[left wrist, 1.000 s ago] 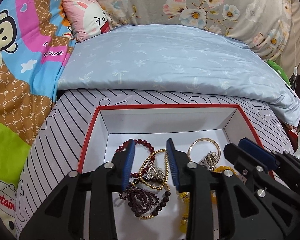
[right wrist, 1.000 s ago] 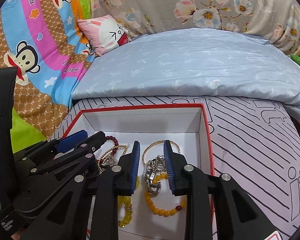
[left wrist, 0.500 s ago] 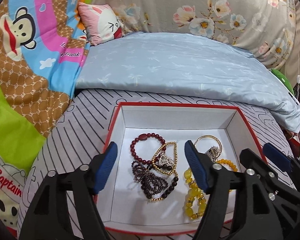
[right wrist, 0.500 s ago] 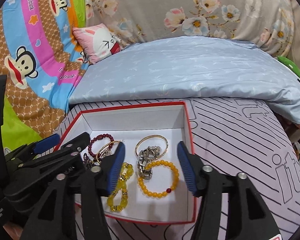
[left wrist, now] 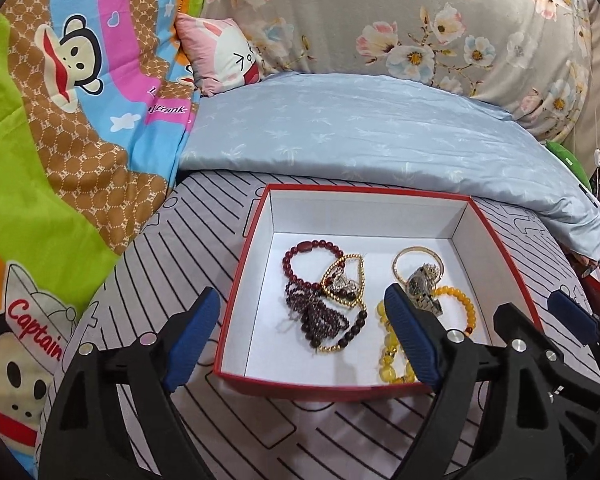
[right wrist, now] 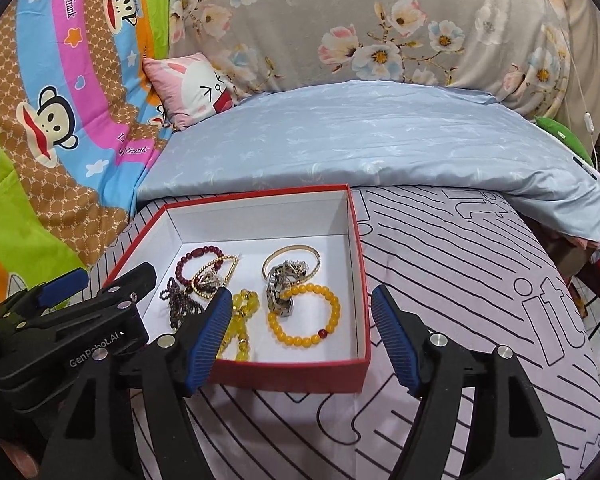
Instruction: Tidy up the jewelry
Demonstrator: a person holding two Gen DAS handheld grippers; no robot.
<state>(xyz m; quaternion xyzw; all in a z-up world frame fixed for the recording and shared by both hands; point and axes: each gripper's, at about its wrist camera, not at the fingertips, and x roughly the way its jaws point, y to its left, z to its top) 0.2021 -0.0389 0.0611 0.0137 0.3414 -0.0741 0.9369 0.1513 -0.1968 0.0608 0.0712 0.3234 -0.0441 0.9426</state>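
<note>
A red box (left wrist: pixel 504 248) with a white inside sits on the striped bedspread; it also shows in the right wrist view (right wrist: pixel 360 264). Inside lie a dark red bead bracelet (left wrist: pixel 300 258), a gold bead chain (left wrist: pixel 348 280), a purple bead cluster (left wrist: pixel 320 316), a gold bangle (right wrist: pixel 290 254), a silver watch (right wrist: pixel 278 292), an orange bead bracelet (right wrist: pixel 304 320) and yellow beads (right wrist: pixel 244 312). My left gripper (left wrist: pixel 302 336) is open and empty, above the box's near edge. My right gripper (right wrist: pixel 300 338) is open and empty beside it.
A light blue pillow (left wrist: pixel 360 136) lies behind the box. A cartoon monkey blanket (left wrist: pixel 60 120) covers the left side. A small pink cushion (right wrist: pixel 192 88) and a floral cover (right wrist: pixel 380 20) are at the back. The bed's edge drops off at the right (right wrist: pixel 596 280).
Both grippers have opened wide and pulled back and up from inside the box. The jewelry now lies free on the box floor.
</note>
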